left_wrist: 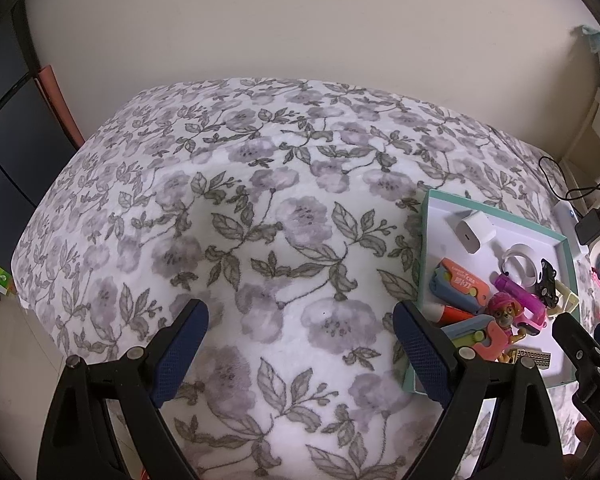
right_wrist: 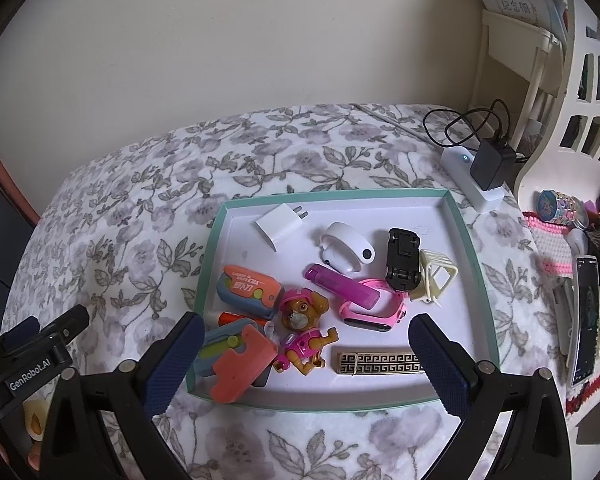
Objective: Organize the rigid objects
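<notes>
With both the left gripper (left_wrist: 300,344) and the right gripper (right_wrist: 306,354) spread wide and empty, the pup figure (right_wrist: 302,330) in the tray (right_wrist: 474,264) is best approached squarely before the fingers are closed.

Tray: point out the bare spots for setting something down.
Free: the tray's far strip beyond the white charger, and its right side past the cream frame. Crowded: near-left, around the toy pup.

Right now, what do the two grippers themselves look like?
Both match: black plastic frames with silver pivot screws, each finger faced with a dark blue textured pad. The left gripper shows white "GenRobot.AI" lettering on its side in the right view. The right gripper shows part of a white marking, "DAS", in the left view. No cables or sleeves visible.
</notes>
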`<state>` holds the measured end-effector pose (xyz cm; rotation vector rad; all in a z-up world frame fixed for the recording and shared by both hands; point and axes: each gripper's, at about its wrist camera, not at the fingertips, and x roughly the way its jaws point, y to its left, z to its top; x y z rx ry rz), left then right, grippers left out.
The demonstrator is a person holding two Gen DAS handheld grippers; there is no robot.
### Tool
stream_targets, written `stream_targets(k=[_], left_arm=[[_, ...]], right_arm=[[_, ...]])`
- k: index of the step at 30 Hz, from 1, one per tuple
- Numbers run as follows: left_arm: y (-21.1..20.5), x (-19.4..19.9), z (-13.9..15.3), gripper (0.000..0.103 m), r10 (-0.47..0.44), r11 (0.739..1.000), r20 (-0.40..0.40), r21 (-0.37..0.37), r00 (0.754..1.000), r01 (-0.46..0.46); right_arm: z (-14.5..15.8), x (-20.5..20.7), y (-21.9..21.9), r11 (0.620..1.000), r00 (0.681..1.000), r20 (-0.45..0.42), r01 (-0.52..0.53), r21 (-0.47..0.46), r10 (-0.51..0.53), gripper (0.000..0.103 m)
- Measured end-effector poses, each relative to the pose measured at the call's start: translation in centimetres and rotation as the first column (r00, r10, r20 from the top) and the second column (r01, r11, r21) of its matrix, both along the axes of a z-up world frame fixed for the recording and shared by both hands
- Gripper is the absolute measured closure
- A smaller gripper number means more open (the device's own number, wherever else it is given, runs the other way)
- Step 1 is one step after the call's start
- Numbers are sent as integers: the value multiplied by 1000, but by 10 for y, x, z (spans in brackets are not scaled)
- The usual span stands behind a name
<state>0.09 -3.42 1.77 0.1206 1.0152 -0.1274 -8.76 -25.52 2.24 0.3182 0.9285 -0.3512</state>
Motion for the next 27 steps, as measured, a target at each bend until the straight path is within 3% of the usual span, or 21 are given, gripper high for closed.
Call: stream_targets(k=[27], left_arm=[[1, 1, -2, 9, 14, 1000, -14, -2, 1000, -14]], right_arm=[[-2, 1, 0, 1000, 1000, -18, -3, -5, 3, 0]])
